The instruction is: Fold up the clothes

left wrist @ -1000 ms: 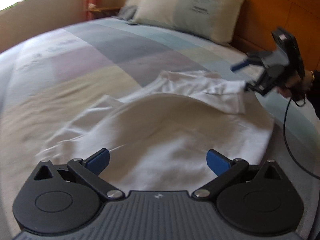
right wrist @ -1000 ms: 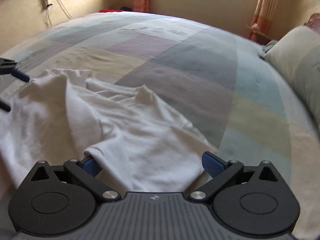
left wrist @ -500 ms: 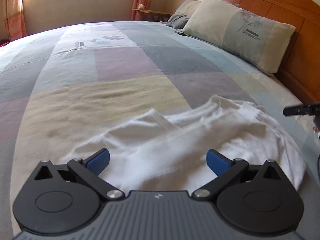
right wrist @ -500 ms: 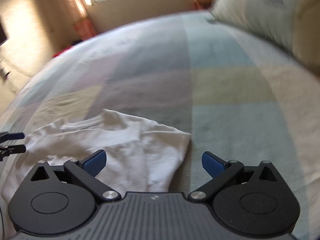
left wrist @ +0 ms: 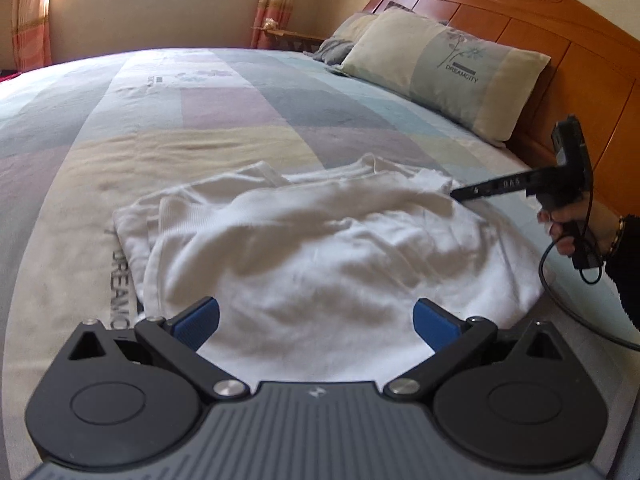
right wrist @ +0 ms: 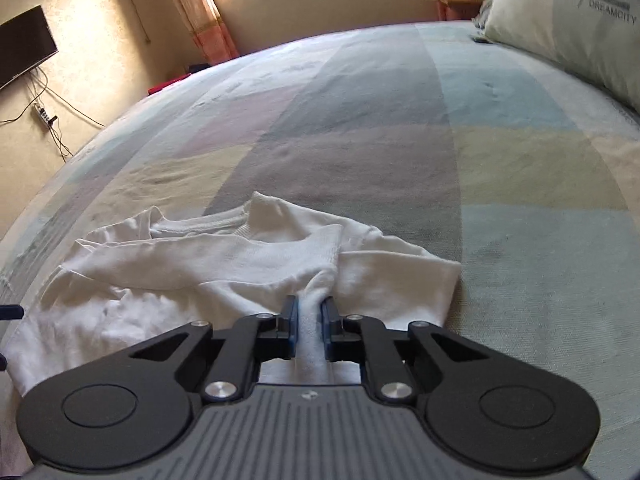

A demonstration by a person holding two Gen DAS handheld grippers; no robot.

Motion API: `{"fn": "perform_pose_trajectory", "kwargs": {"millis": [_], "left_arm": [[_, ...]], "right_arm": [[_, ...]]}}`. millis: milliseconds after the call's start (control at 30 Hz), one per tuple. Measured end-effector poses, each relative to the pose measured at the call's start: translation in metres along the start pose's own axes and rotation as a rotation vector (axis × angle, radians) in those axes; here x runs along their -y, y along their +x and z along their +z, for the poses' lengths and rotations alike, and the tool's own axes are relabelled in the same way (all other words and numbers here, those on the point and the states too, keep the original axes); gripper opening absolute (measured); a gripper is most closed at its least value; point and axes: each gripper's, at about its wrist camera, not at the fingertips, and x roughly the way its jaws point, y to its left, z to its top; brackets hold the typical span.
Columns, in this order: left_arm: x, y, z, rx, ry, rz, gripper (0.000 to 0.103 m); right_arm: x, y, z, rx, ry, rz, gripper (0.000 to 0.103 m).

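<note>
A grasp is being taken: the right hand-held gripper (right wrist: pixel 309 312) has just been closed on a bunched fold of the white garment (right wrist: pixel 224 264), seemingly its sleeve, on the bed (right wrist: pixel 400 140). The left hand-held gripper (left wrist: pixel 316 316) is held wide open and empty; a matching pinch is called for next.

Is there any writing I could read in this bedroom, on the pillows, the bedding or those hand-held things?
"DREAMCITY": printed under a flower design on the pillow, seen in both views.
"DREAMC…": running along the edge of the bedsheet beside the white shirt; its end is hidden behind the left tool.
Pale marks on the arm of the right tool: too blurred to read.
Faint print farther up the bedsheet: too small to read.
</note>
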Motion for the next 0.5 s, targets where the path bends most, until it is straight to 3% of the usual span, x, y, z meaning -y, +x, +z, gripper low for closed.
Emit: {"fn": "perform_pose_trajectory", "kwargs": {"millis": [133, 233, 300, 367, 433, 500], "left_arm": [[-0.001, 0.0, 0.0, 0.005, 0.007, 0.01, 0.102], [-0.005, 0.002, 0.003, 0.015, -0.001, 0.011, 0.102], [-0.007, 0.007, 0.004, 0.009, -0.012, 0.013, 0.102], [-0.008, 0.007, 0.004, 0.015, -0.018, 0.014, 0.102], [-0.007, 0.005, 0.003, 0.024, -0.018, 0.01, 0.102], [-0.008, 0.002, -0.001, 0.027, -0.01, 0.017, 0.102]], "right_arm": [[0.006, -0.019, 0.0, 0.041, 0.012, -0.03, 0.01], [0.014, -0.012, -0.001, -0.007, 0.04, -0.064, 0.011], [0.019, -0.005, -0.002, -0.045, 0.06, -0.088, 0.023], [0.016, -0.011, 0.001, -0.027, 0.047, -0.132, 0.032], [0.005, -0.028, 0.007, 0.051, 0.007, -0.176, 0.044], [-0.011, -0.044, 0.017, 0.129, -0.043, -0.186, 0.046]]}}
